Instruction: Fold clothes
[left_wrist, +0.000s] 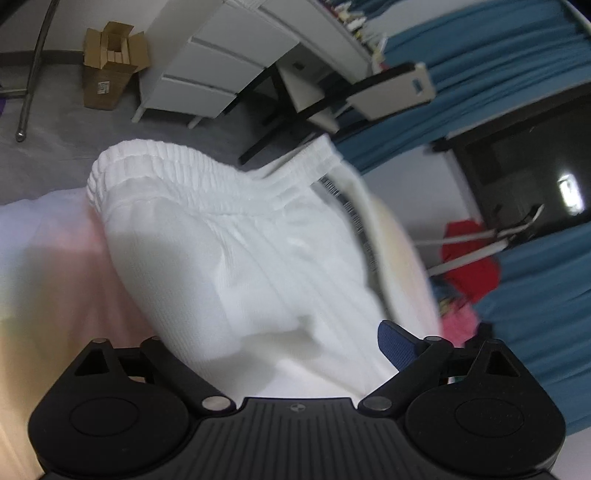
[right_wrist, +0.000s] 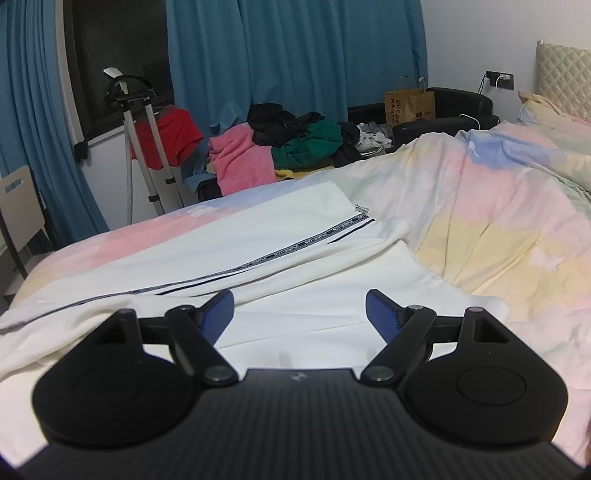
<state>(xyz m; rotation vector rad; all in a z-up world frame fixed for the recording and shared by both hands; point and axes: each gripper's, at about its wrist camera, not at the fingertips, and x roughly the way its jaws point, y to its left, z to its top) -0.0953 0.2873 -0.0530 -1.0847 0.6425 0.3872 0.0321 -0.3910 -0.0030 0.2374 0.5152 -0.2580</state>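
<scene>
White trousers with an elastic waistband (left_wrist: 207, 177) and a dark printed side stripe (right_wrist: 280, 254) lie on the pastel bed cover (right_wrist: 498, 229). In the left wrist view the waistband end is lifted and bunched over my left gripper (left_wrist: 280, 350); the cloth hides its left finger, only the blue right pad (left_wrist: 397, 345) shows, and the jaws stand wide. In the right wrist view my right gripper (right_wrist: 299, 314) is open and empty, low over the flat white cloth (right_wrist: 314, 302) at the near bed edge.
A pile of pink, green and black clothes (right_wrist: 280, 147) lies beyond the bed. A garment steamer stand with a red garment (right_wrist: 155, 147) stands by the blue curtains (right_wrist: 295, 55). White drawers (left_wrist: 207, 70), a cardboard box (left_wrist: 110, 66) and a chair (left_wrist: 369, 96) stand on the floor.
</scene>
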